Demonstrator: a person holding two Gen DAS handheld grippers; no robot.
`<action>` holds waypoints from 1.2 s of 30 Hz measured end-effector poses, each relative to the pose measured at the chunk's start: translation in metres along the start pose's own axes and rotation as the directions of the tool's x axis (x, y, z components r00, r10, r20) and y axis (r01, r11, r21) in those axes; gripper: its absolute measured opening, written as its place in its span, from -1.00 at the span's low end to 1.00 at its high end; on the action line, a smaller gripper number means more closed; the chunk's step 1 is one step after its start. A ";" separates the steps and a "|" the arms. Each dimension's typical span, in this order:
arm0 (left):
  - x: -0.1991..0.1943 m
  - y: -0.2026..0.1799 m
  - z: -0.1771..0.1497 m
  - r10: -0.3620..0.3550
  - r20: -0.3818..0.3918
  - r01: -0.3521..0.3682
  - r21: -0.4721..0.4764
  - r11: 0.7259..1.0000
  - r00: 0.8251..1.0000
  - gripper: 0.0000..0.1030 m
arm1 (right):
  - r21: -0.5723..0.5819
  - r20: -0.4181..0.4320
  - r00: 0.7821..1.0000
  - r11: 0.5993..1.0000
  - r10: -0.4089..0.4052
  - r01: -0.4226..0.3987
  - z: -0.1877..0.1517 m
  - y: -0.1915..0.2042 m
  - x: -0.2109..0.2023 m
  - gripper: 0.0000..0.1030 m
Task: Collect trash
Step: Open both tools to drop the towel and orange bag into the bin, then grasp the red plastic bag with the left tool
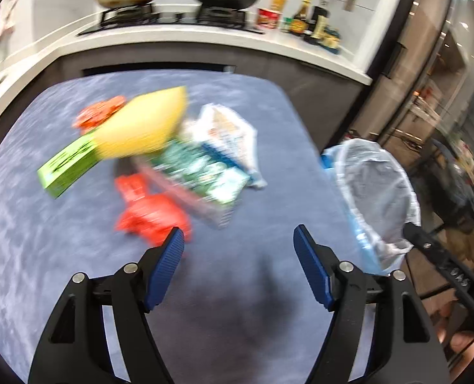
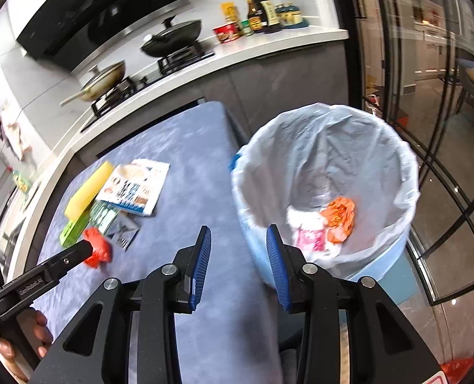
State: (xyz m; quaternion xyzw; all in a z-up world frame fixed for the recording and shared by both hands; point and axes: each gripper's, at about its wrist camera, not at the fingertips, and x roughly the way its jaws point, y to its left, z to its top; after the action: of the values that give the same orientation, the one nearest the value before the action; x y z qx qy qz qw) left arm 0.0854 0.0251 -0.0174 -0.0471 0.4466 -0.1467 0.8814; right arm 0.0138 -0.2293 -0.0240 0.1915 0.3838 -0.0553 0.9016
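With both grippers' fingers parted and empty, I steer the left gripper (image 1: 238, 235) toward what looks like a red wrapper (image 1: 152, 216) on the table (image 1: 29, 224); the next move calls for closing on it, then the bin (image 2: 326, 172).

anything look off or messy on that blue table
Yes: wrappers lie in a loose overlapping heap on the blue table, not in the lined bin beside it. A crumpled red wrapper sits apart at the heap's near edge; a yellow pack lies across a green box.
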 end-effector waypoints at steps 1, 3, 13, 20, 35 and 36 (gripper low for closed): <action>0.000 0.008 -0.003 0.011 -0.003 -0.011 -0.012 1.000 1.000 0.37 | -0.007 -0.008 1.000 1.000 0.006 -0.006 -0.002 0.005 0.002 -0.31; 0.001 0.027 -0.008 0.046 -0.009 -0.046 -0.044 0.998 0.999 0.39 | -0.020 -0.016 1.000 1.000 0.009 -0.009 -0.006 0.014 0.004 -0.31; 0.016 0.081 0.000 0.089 -0.020 -0.091 -0.172 0.981 0.996 0.54 | -0.073 -0.053 0.998 0.997 0.021 -0.025 -0.014 0.047 0.013 -0.31; 0.042 0.083 0.008 0.046 -0.052 -0.055 -0.186 0.981 0.998 0.52 | -0.087 -0.065 0.998 0.996 0.016 -0.021 -0.013 0.057 0.019 -0.31; 0.055 0.070 0.011 -0.018 -0.079 0.007 -0.140 0.990 0.997 -0.23 | -0.120 -0.094 0.995 0.992 0.034 -0.046 -0.013 0.076 0.034 -0.31; 0.053 0.070 0.010 -0.024 -0.078 0.012 -0.140 0.990 0.997 -0.25 | -0.121 -0.095 0.995 0.991 0.036 -0.048 -0.013 0.077 0.035 -0.31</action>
State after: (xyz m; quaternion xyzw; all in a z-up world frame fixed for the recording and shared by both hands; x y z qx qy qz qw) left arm 0.1384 0.0750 -0.0676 -0.1066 0.4901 -0.1250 0.8561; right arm 0.0487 -0.1518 -0.0335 0.1457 0.4240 -0.0036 0.8939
